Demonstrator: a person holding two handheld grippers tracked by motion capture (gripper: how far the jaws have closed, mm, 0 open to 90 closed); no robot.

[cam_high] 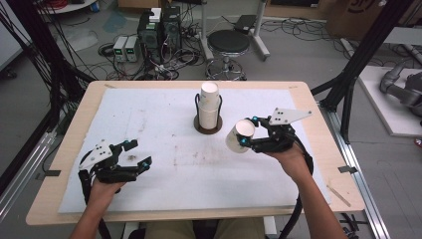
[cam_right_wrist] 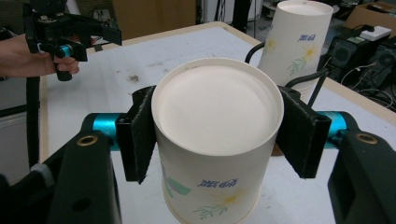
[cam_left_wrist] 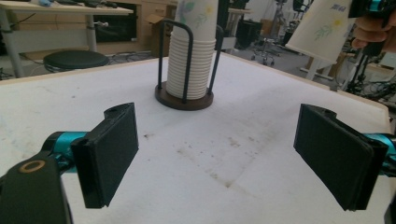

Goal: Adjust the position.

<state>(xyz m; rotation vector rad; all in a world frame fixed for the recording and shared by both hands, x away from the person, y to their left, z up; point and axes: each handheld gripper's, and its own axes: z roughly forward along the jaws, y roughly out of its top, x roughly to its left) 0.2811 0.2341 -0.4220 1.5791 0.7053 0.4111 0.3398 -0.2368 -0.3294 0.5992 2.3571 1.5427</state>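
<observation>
Right gripper point(cam_high: 247, 133) clamped on a single paper cup point(cam_high: 240, 135), jaws pressing its wall from both sides just below the closed base; the cup is held clear of the table point(cam_high: 69, 149), tipped over with its base toward the camera in the right gripper view point(cam_right_wrist: 217, 140). From table centre it sits at about 3 o'clock, a little toward the person. The cup holder point(cam_high: 208, 127), a dark round base with wire uprights, stands at 12 o'clock from centre with a stack of cups point(cam_high: 209, 104) nested upside down in it; the held cup is near it but apart, at the stack's 4 o'clock. Left gripper point(cam_high: 135, 155) at about 8 o'clock, jaws spread wide, nothing between them, hovering low over the white mat point(cam_high: 149, 129). Handling judgement: the cup looks very light, thin-walled and easily crushed or ovalled by a hard squeeze; the printed paper surface probably gives fair friction against the foam-faced pads. Stiffest places to take hold are near the base disc, as now, or by the rolled rim; mid-wall will buckle first. Nested cups may stick together.
</observation>
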